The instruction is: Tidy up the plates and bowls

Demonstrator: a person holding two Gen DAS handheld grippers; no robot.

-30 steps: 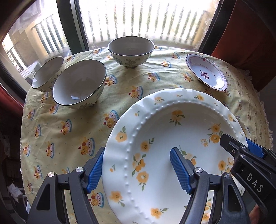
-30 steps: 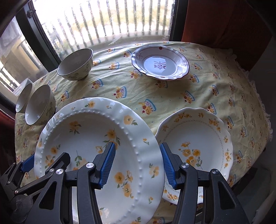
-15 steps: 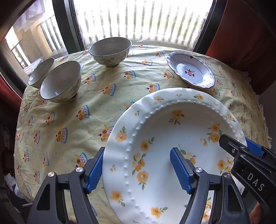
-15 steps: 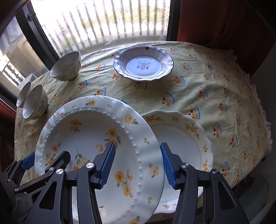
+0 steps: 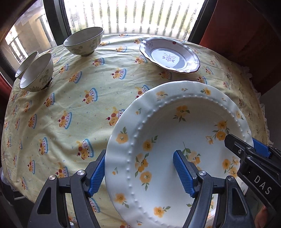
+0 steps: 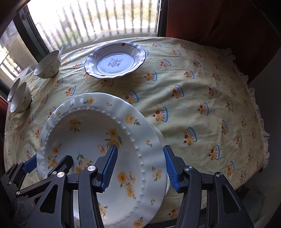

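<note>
One round table, draped in a yellow tablecloth (image 6: 202,98) printed with cake motifs; a barred window (image 5: 133,15) stands beyond it at 12 o'clock.

Three plates counted. First, a large yellow-flowered plate (image 5: 175,133) with a beaded inner ring, held tilted above the cloth at 6 o'clock of both views. Second, a plate of which only a white edge (image 6: 160,136) shows under the first one's right rim; its pattern cannot be told. Third, a blue-rimmed plate (image 6: 114,63) with a scalloped edge and a central emblem, resting on the cloth at 12 o'clock, well apart from the held plate.

Three bowls counted, all pale with leaf decoration: one lone bowl (image 5: 84,42) at 11 o'clock near the window, and a pair at 10 o'clock, a front bowl (image 5: 36,73) with a rear bowl (image 5: 26,64) just behind it, apparently touching.

Two grippers. The left gripper (image 5: 138,173) straddles the flowered plate's left rim, one blue pad outside against the edge, one over the plate's well. The right gripper (image 6: 140,168) straddles the opposite rim likewise. Each pinches the flowered plate.
</note>
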